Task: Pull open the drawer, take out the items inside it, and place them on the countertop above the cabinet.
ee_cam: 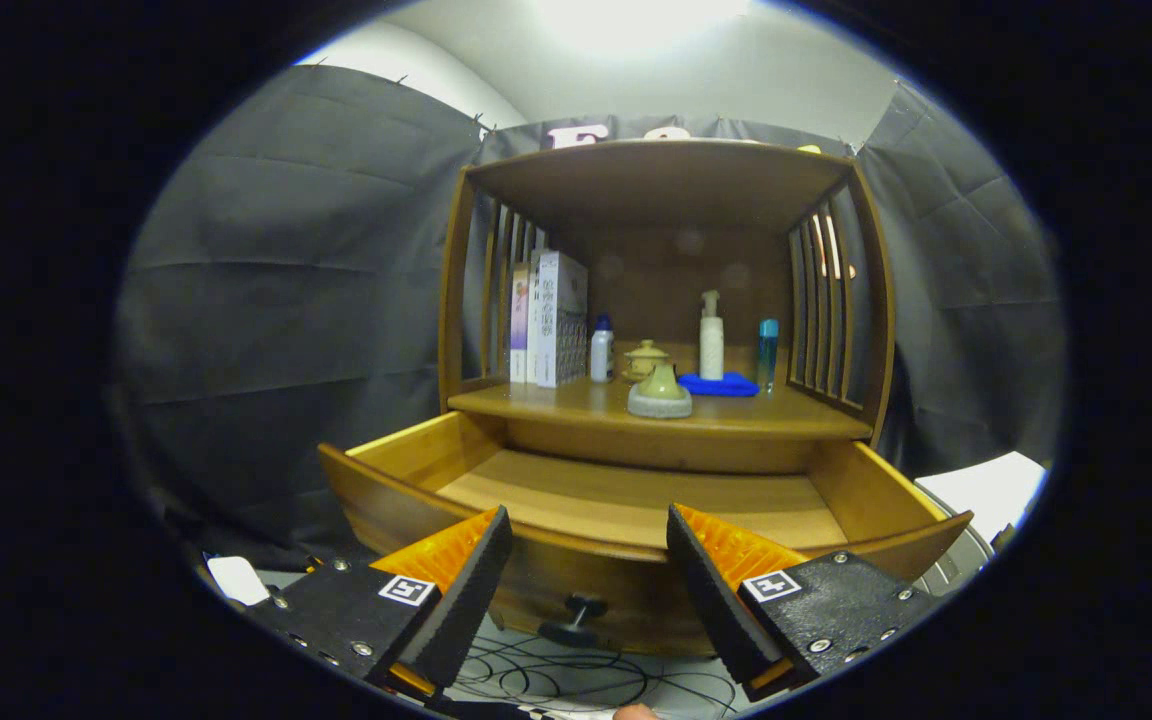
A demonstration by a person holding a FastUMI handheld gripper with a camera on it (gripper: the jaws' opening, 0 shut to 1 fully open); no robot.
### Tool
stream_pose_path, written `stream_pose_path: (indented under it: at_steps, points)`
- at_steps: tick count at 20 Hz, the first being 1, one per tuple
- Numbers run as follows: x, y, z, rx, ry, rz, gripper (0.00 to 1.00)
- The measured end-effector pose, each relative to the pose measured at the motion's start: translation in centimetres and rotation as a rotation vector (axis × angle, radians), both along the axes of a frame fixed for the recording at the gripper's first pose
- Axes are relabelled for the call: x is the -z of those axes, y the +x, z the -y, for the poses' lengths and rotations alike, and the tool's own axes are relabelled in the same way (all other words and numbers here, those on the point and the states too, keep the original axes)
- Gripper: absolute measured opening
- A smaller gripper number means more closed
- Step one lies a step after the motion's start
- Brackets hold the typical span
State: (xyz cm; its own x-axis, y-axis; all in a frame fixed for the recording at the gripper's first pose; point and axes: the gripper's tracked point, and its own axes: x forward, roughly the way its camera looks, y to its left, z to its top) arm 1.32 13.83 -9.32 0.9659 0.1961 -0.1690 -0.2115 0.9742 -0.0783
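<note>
I am looking along my gripper (588,560) at a warm brown wooden cabinet with slatted sides (463,290); my fingers are spread wide apart and grip nothing. Just beyond them the wide wooden drawer (636,505) stands pulled open, its small dark round knob (576,620) showing between the fingers, and the part of its floor I can see is bare. On the countertop shelf above (556,402), from left to right, stand white upright books (554,318), a small white bottle with a blue cap (601,350), a squat green ceramic pot on a grey base (660,392), a folded blue cloth (718,384) under a white pump bottle (711,338), and a slim blue bottle (767,353). I judge the pot heavy, glazed, slippery and breakable, best pinched low around its body.
</note>
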Motion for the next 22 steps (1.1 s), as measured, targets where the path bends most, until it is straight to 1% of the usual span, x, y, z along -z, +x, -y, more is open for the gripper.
stream_pose_path:
  at_steps: [5,7,10,13,16,19,22]
  points:
    - [0.4,-0.8,0.3,0.010,0.000,0.028,0.97]
    - [2.0,-1.9,0.1,0.006,0.012,-0.011,0.96]
    - [4.4,-2.7,0.5,0.007,-0.025,-0.056,0.96]
    - [6.1,-2.0,0.6,0.033,-0.022,-0.096,0.96]
    - [6.5,-1.0,1.1,0.074,-0.011,-0.125,0.96]
    - [6.5,-0.8,1.0,0.080,-0.014,-0.111,0.94]
    - [6.3,-0.4,1.3,0.111,0.003,-0.097,0.93]
